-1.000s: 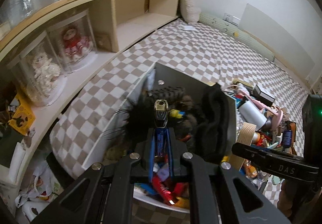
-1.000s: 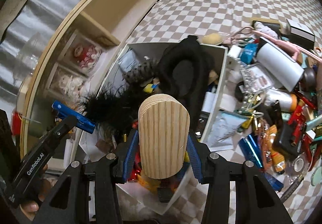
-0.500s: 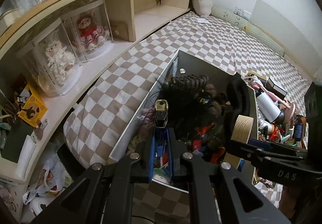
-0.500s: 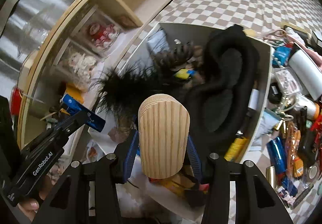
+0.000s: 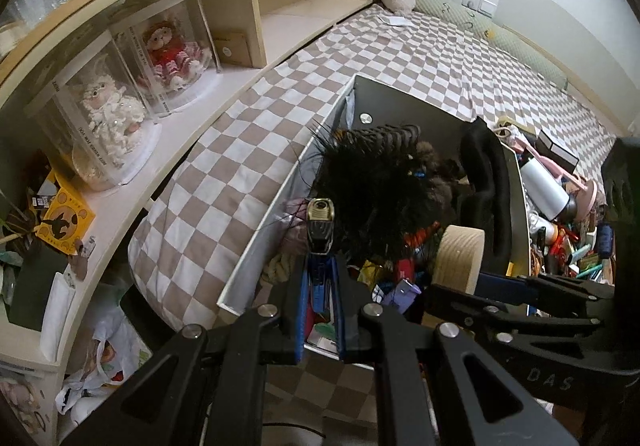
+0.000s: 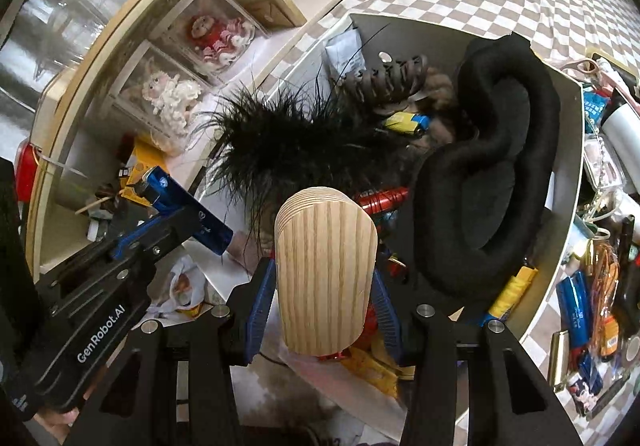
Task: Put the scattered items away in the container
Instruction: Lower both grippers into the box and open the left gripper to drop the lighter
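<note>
Both my hands slid toward the box's lower-left end. My right jaws hold the wood block, my left the blue lighter, both ready to drop in.

container's floor under clutter

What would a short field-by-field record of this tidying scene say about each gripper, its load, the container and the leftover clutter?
left gripper: shut on slim blue metal lighter
right gripper: shut on rounded pale layered wooden block
container: white rectangular box, crowded
contents: black feathery tuft, black padded fabric piece
surface: brown-and-white checkered cloth
leftover clutter: beside the box's right wall
</note>
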